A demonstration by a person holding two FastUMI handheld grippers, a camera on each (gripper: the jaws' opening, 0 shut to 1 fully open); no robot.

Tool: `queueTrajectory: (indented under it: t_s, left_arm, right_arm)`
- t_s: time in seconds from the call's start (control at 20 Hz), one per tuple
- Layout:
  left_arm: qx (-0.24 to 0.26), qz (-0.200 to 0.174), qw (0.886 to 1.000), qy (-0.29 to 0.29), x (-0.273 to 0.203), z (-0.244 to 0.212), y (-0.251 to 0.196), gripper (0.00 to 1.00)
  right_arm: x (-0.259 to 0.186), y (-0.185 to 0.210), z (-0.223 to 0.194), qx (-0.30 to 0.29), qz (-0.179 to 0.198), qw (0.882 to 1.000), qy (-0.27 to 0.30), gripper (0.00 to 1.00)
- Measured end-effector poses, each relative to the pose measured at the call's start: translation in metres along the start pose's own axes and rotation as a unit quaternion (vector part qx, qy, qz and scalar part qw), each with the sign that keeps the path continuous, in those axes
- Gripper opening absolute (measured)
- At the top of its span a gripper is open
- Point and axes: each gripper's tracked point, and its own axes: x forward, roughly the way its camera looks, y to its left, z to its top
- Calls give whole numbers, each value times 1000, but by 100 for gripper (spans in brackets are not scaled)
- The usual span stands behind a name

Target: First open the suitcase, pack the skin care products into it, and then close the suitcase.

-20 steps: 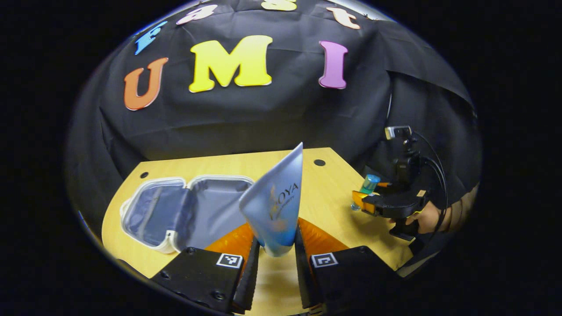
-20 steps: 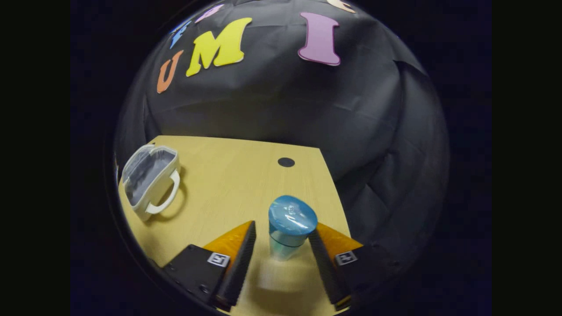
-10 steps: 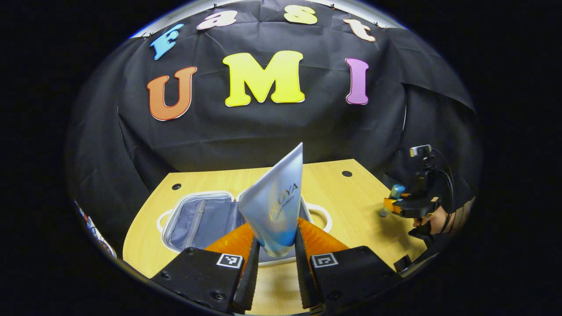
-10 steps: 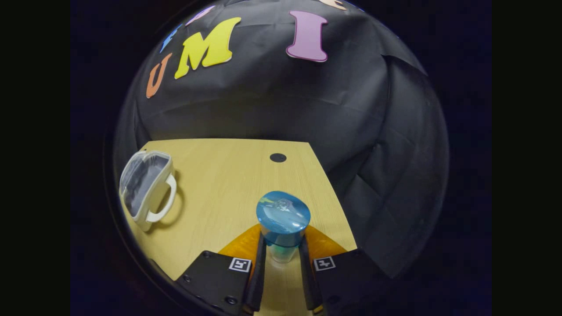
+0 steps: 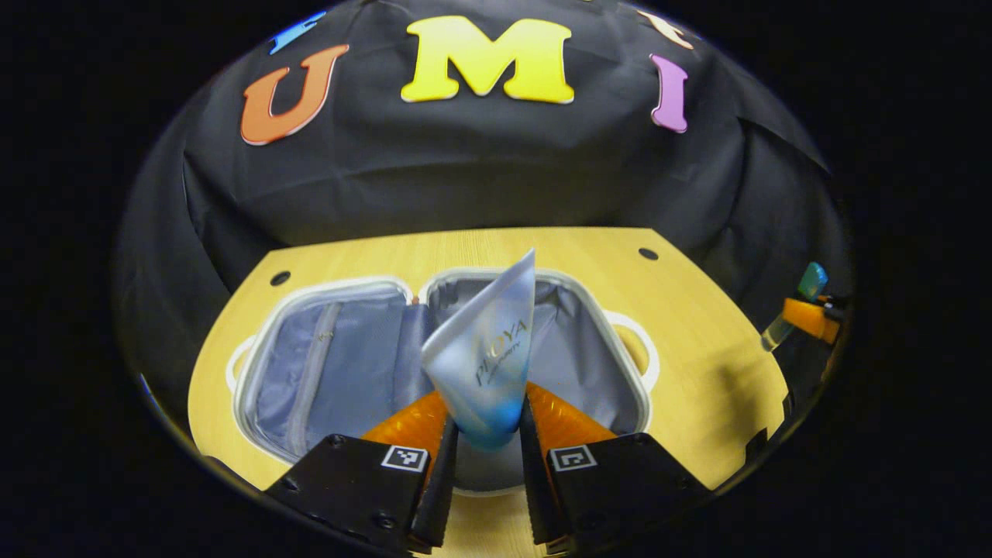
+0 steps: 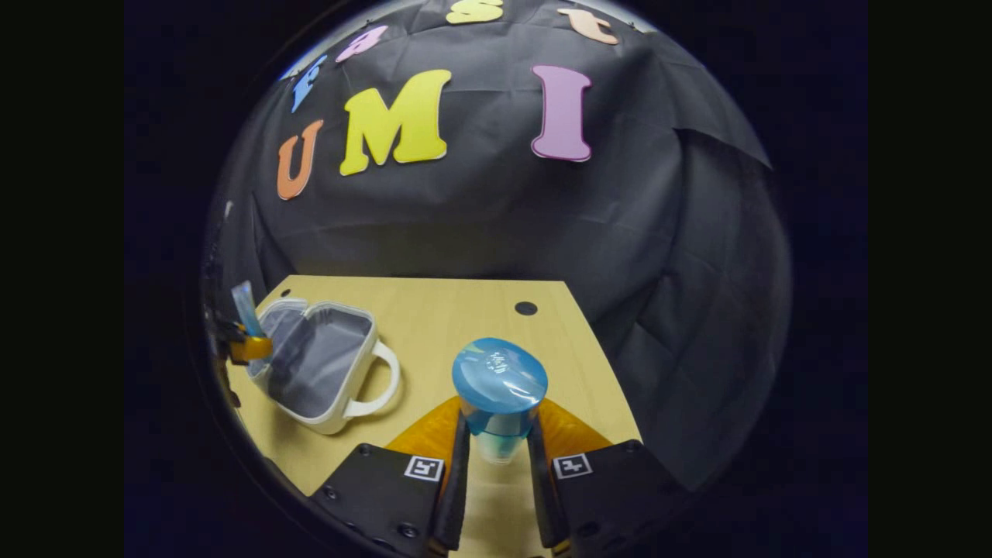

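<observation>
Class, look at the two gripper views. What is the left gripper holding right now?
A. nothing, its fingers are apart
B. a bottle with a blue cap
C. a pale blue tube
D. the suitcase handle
C: in the left gripper view the left gripper pinches the pale blue tube over the open suitcase; the blue-capped bottle sits in the right gripper.

Light wood counter, curved near edge, dark round holes near the back corners. Directly on it: the suitcase, white shell, lying open and flat, grey lining up, one white handle loop at each outer end.
</observation>
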Motion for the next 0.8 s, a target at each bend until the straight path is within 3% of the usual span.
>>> queueTrajectory:
  t_s: [0.35,0.8]
  left_arm:
    - [6,1,994,109,37,-63,-3,43]
    - [24,48,986,155,52,-68,8,43]
  right_arm:
    - [-15,10,-12,-13,-5,1000,19,34]
    - [-8,14,-19,-16,-2,999,34,34]
